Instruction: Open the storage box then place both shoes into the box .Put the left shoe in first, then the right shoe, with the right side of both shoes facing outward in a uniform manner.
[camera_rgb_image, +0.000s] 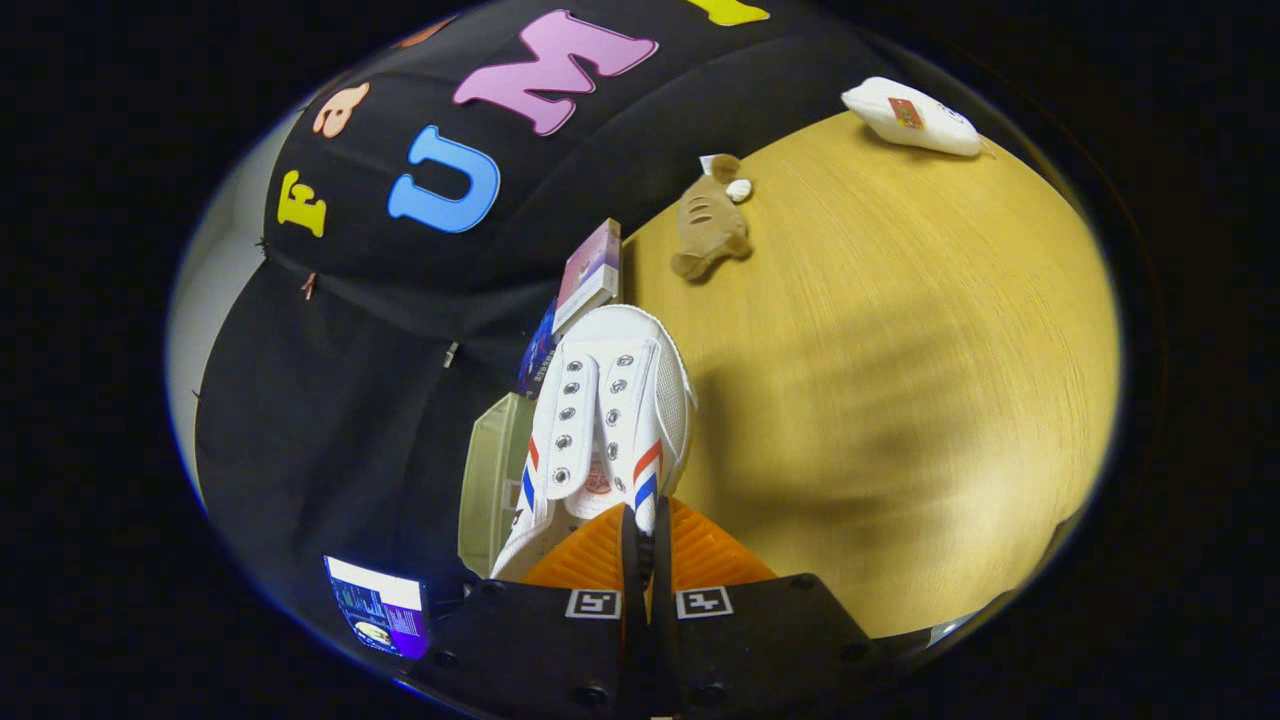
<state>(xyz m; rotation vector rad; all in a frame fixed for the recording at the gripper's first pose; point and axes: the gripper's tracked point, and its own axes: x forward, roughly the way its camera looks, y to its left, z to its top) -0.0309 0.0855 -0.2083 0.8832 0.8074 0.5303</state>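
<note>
In the gripper view, a white shoe (612, 420) with red and blue side stripes is hanging straight ahead of the gripper (640, 530), its toe pointing away from the fingers and its lace eyelets facing the camera. The two fingers are sitting nearly closed, pinching the rim of the shoe's heel opening between them, so the shoe is being carried. Just beside the shoe, a pale greenish storage box (492, 480) is standing against the booth's black wall; what lies inside it cannot be told. A book (590, 275) is leaning at the wall beyond the shoe. On the wooden table (900, 380) a brown plush toy (708, 225) is lying, and a white plush toy (912, 117) is resting well beyond it.
</note>
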